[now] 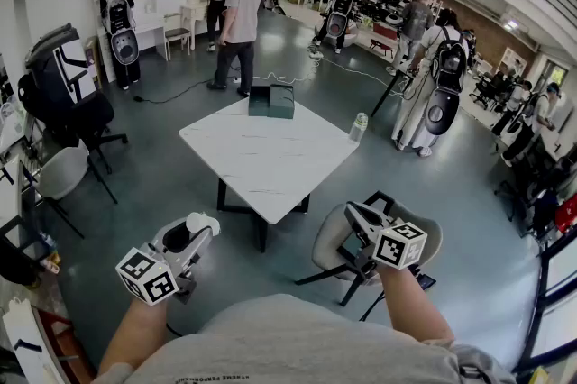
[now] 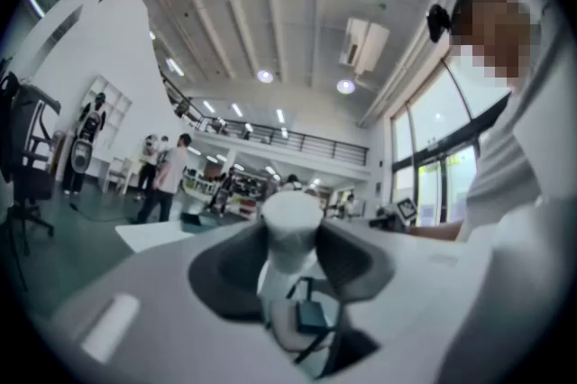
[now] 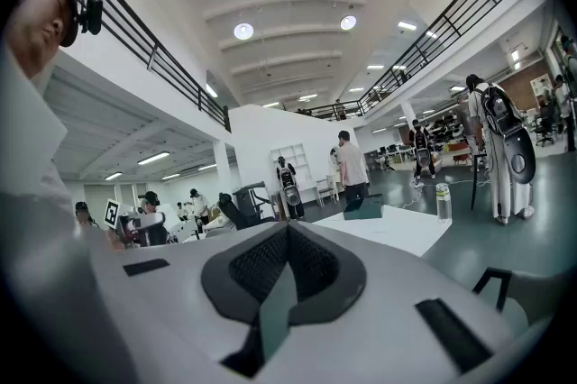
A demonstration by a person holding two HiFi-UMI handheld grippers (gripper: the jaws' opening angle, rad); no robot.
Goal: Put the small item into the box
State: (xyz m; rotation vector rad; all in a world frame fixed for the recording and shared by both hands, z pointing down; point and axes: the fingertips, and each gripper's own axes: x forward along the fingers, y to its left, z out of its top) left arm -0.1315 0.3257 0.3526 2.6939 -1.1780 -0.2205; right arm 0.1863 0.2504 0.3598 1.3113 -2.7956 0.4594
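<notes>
Left gripper (image 1: 200, 229) clamps white small item (image 2: 290, 229); blurred, shape unclear.

Left hand-held gripper (image 1: 202, 225) clamped, right hand-held gripper (image 1: 352, 211) closed

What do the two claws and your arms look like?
The left claw and right claw are pale grey with dark pads inside. Each carries a white cube with black square patterns. The person wears a grey short-sleeved T-shirt.

Grey T-shirt (image 1: 297, 342), small dark print. Left hand-held gripper (image 1: 200, 229) and right hand-held gripper (image 1: 353, 213): pale grey bodies, dark pads (image 3: 257, 269), black-and-white marker cubes (image 1: 146, 275).
</notes>
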